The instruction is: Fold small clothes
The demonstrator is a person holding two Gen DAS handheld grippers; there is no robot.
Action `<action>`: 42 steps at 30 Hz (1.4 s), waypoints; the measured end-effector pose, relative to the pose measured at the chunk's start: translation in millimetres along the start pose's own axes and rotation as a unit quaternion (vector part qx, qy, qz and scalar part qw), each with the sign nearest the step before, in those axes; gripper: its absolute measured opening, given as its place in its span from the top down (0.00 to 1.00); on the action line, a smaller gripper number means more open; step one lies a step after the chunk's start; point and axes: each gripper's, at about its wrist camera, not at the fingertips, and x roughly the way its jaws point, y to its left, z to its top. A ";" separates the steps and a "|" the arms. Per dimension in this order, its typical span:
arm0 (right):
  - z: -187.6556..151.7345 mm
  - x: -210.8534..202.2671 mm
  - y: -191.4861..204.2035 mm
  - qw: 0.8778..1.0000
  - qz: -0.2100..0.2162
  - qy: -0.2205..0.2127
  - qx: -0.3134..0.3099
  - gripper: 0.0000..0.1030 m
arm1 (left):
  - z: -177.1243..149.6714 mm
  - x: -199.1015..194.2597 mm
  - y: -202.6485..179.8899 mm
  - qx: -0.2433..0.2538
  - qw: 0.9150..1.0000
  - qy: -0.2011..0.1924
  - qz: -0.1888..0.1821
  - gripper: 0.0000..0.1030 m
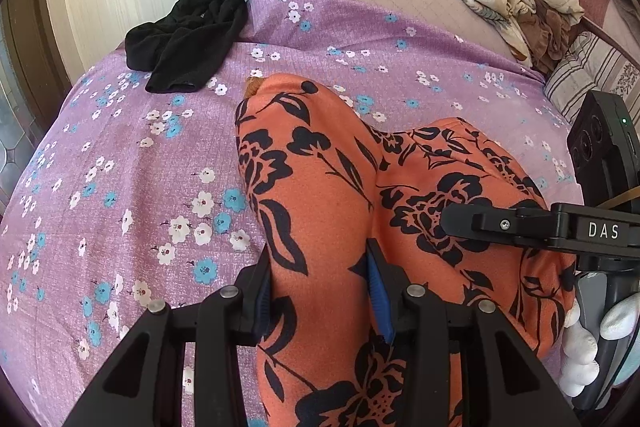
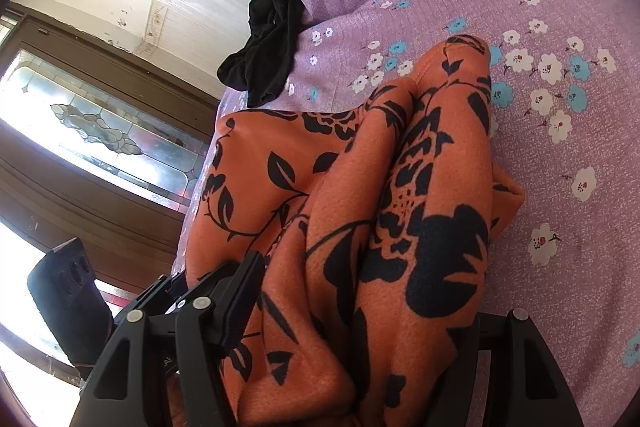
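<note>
Lying bunched on the purple flowered bedsheet [image 1: 132, 155], the orange garment with black flowers [image 1: 320, 187] runs straight back between the fingers of both tools. The left gripper [image 1: 320, 291] has its jaws clamped on a thick fold of this cloth, blue pads pressing in from both sides. The right gripper [image 2: 360, 323] holds another bundle of the same garment, which fills the gap between its jaws; its fingers also show in the left view over the garment's right part. Beyond the garment, at the sheet's far edge, lies a crumpled black garment [image 1: 192, 35], well apart from it.
</note>
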 end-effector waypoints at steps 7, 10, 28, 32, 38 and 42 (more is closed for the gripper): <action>4.2 13.8 -3.4 1.000 -0.006 0.004 0.000 0.34 | -2.0 7.1 0.8 0.002 1.000 0.008 0.010 0.58; 4.3 19.2 -5.7 1.000 -0.010 0.006 0.001 0.34 | -3.4 11.6 2.5 0.001 1.000 0.015 0.016 0.57; 0.6 28.3 -21.1 1.000 -0.010 0.017 0.011 0.36 | -10.6 28.5 10.0 -0.006 0.999 0.030 0.029 0.48; 1.0 25.1 -29.0 0.999 0.008 0.023 0.021 0.35 | -11.9 28.8 17.4 -0.024 0.999 0.023 0.020 0.42; -9.4 7.3 -40.2 0.997 0.020 0.035 0.064 0.34 | -25.4 26.9 38.2 -0.089 0.993 0.055 -0.058 0.42; -20.7 -0.8 -36.7 0.998 0.002 0.037 0.060 0.34 | -37.9 23.1 40.3 -0.101 0.991 0.052 -0.076 0.44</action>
